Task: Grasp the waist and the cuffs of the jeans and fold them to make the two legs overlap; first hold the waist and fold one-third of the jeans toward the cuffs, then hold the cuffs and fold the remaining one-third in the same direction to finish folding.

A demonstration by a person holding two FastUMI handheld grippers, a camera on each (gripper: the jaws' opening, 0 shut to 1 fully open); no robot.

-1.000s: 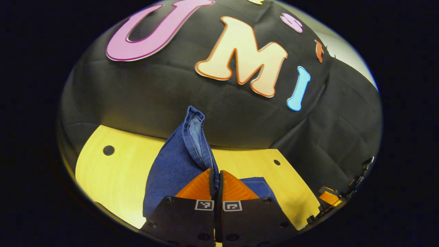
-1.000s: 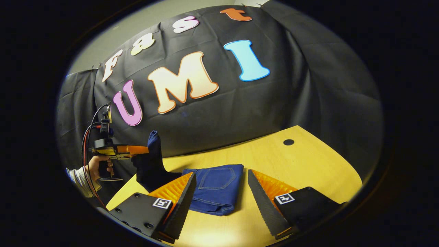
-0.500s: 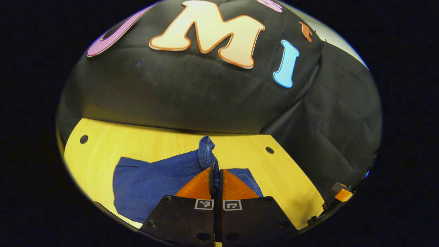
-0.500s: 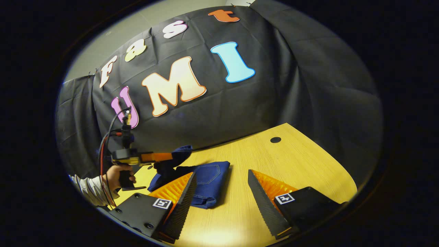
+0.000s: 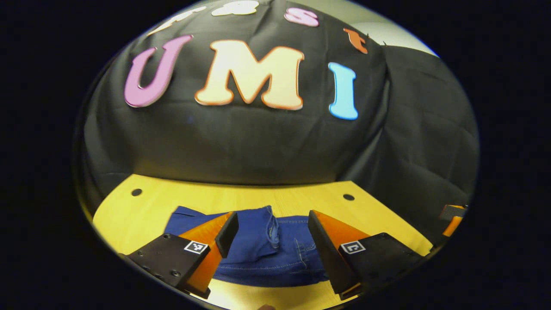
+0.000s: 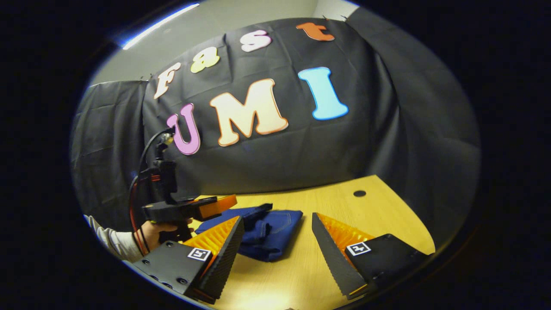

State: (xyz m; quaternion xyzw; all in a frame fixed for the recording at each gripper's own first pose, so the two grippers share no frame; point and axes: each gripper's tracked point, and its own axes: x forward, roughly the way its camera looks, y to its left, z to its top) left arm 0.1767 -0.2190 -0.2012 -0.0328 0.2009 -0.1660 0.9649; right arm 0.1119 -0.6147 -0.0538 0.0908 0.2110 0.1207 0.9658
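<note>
releasing: my left gripper [image 5: 269, 230] now gapes, cuffs [image 5: 263, 224] dropped at 12 o'clock on jeans [image 6: 275, 228]; right gripper [image 6: 277, 241] gapes idle; final fold looks done.

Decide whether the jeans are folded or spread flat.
Folded: the jeans lie as a layered bundle on the table, one flap over another, both grippers open.

At lower centre we see the left tongs [image 5: 271, 230] spread apart above folded jeans [image 5: 275, 249] on the counter [image 5: 129, 211].
</note>
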